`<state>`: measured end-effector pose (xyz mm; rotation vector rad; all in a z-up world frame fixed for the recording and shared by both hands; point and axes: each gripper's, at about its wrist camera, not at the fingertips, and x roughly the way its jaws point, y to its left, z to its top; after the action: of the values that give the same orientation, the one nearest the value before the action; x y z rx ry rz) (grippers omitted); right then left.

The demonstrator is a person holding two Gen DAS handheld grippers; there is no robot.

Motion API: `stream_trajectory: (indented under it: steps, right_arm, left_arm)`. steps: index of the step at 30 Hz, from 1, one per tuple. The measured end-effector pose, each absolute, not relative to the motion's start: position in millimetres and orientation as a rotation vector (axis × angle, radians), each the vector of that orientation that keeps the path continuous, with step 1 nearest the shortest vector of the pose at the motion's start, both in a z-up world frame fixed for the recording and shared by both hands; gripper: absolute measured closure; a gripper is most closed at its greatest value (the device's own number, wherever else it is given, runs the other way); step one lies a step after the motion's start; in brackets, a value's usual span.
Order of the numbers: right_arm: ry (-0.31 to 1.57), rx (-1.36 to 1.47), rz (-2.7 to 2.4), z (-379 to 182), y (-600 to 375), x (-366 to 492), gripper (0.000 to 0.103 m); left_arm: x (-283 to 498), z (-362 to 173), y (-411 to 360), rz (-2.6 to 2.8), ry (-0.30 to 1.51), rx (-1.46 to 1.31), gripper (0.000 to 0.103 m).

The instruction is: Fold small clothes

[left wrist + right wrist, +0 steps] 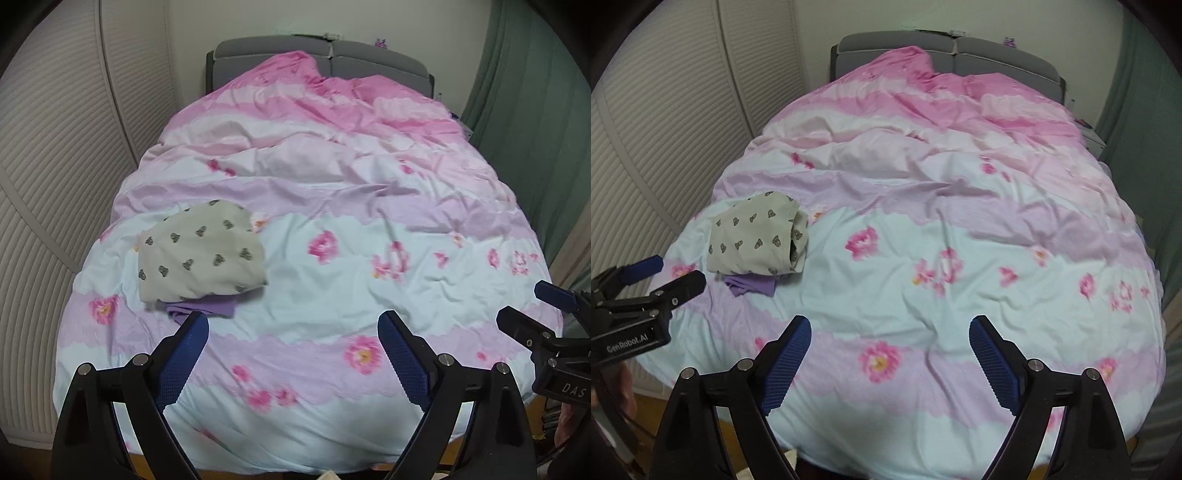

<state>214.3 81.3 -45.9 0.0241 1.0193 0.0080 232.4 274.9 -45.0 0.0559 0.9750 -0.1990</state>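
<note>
A folded beige garment (201,254) (757,236) with small dark prints lies on the near left part of the bed. It rests on a folded purple garment (207,308) (750,286), of which only the front edge shows. My left gripper (291,317) hovers open above the duvet, just right of this stack, with nothing between its blue pads. My right gripper (890,321) is also open and holds nothing, over the middle of the bed's near end. Each gripper appears in the other's view: the right gripper (526,301) at the right edge, the left gripper (677,269) at the left edge.
The bed carries a rumpled pink, lilac and pale blue floral duvet (332,221) (942,221). A grey headboard (280,51) stands at the far end. Slatted wardrobe doors (55,166) run close along the left, a green curtain (535,110) along the right. Wooden floor (731,435) shows below.
</note>
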Motion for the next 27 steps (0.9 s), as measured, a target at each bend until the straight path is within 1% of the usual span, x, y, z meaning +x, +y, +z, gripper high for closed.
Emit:
stream_trajectory:
  steps: [5,15,21,22,24,27]
  right_arm:
    - [0.966,0.03,-0.016,-26.4,49.9,163.9,0.014]
    - [0.901,0.07,-0.055,-4.9,1.3,85.1,0.014]
    - [0.884,0.076,-0.058,1.5,-14.0,48.0,0.014]
    - [0.882,0.074,-0.06,2.3,-15.8,42.5,0.014]
    - [0.876,0.072,-0.061,4.1,-20.6,34.1,0.014]
    - [0.862,0.072,-0.062,8.1,-27.0,21.9,0.014]
  left_arm:
    - [194.8,-31.1,245.1,-0.238,0.995,0.037,0.009]
    - [115.7,-5.0,198.5,-0.224,0.886,0.087,0.009]
    - [83.5,6.3,184.6,-0.228,0.849,0.094,0.009]
    - [78.0,8.1,181.8,-0.233,0.843,0.095,0.008]
    - [69.9,11.7,176.5,-0.24,0.831,0.098,0.004]
    - [55.6,18.2,167.1,-0.245,0.803,0.097,0.004]
